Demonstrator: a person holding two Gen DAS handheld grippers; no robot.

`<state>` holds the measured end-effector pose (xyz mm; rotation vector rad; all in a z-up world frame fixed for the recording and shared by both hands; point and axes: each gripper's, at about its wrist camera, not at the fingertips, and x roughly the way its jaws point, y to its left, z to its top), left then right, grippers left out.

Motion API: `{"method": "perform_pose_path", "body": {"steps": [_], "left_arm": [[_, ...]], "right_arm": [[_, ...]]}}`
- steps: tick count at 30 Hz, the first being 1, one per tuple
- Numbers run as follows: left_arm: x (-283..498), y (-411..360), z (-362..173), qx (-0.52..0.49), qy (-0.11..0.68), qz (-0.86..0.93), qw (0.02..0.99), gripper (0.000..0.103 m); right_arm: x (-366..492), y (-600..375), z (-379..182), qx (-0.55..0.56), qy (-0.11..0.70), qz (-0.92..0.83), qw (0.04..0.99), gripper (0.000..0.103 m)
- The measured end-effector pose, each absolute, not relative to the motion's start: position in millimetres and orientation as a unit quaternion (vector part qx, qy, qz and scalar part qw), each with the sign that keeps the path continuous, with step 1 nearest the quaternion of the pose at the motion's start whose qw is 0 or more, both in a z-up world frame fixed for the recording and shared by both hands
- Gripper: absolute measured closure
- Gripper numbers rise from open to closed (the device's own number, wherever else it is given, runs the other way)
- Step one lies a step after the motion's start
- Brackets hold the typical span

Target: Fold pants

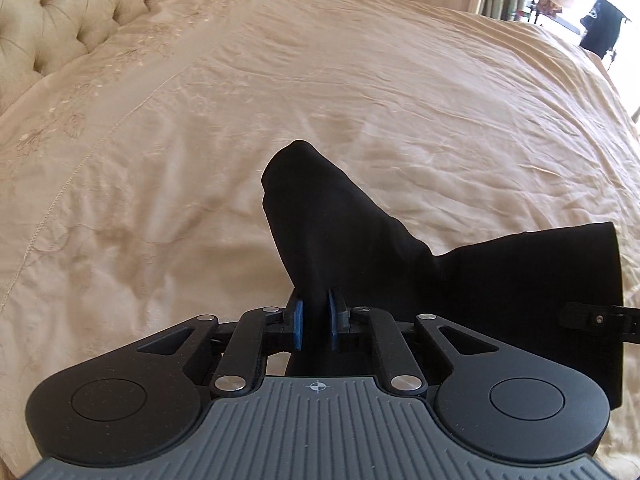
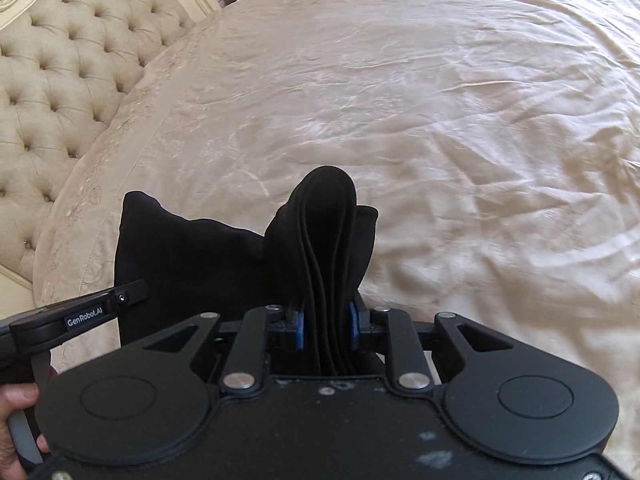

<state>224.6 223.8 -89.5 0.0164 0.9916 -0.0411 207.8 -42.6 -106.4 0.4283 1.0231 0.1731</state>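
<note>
A wide bed [image 1: 360, 80] with a cream, wrinkled cover fills the room ahead of me, its tufted headboard [image 2: 60, 80] along the far left edge. My left hand-held gripper [image 1: 316, 320] is pinching a bunched corner of the black pants [image 1: 320, 220] between its blue pads [image 1: 297, 322], and the cloth rises in a dark peak beyond the fingers. My right hand-held gripper [image 2: 326, 326] is pinching the pants [image 2: 328, 240] too, and there I can count several stacked layers running between the pads [image 2: 354, 326], so the garment seems to be doubled over more than once. Between the two grips the fabric hangs as a short, slack span, held up off the bed near the edge closest to me; I cannot tell whether any of it touches the cover. I judge the folding well along: the layers are gathered, but the bundle is not yet laid down or smoothed flat. What is left, as I see it, is to lower it onto the bed, square the edges and let go.
</note>
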Motion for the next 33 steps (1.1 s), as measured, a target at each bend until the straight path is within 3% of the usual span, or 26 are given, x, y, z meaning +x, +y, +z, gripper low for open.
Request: {"method": "perform_pose_path", "body": {"steps": [6,10,13,21,33], "left_arm": [[261,270,-113,-0.003,0.501,-0.006,0.866,0.089],[279,290,-141,-0.005,0.545,0.025,0.838,0.084],[278,302,-143,0.002,0.54,0.041,0.841,0.084],[265,316,-129,0.003,0.53,0.032,0.848,0.083],[206,280,-103,-0.035,0.546,0.018,0.837,0.08]], "right_arm": [[254,8,-121,0.171,0.491,0.088,0.85,0.082],[282,17,-146,0.111,0.517,0.017,0.849,0.071],[285,7,-149,0.088,0.514,-0.046,0.852,0.071],[258,4,-114,0.119,0.481,-0.063,0.866,0.071],[181,61,-104,0.065,0.507,0.033,0.859,0.071]]}}
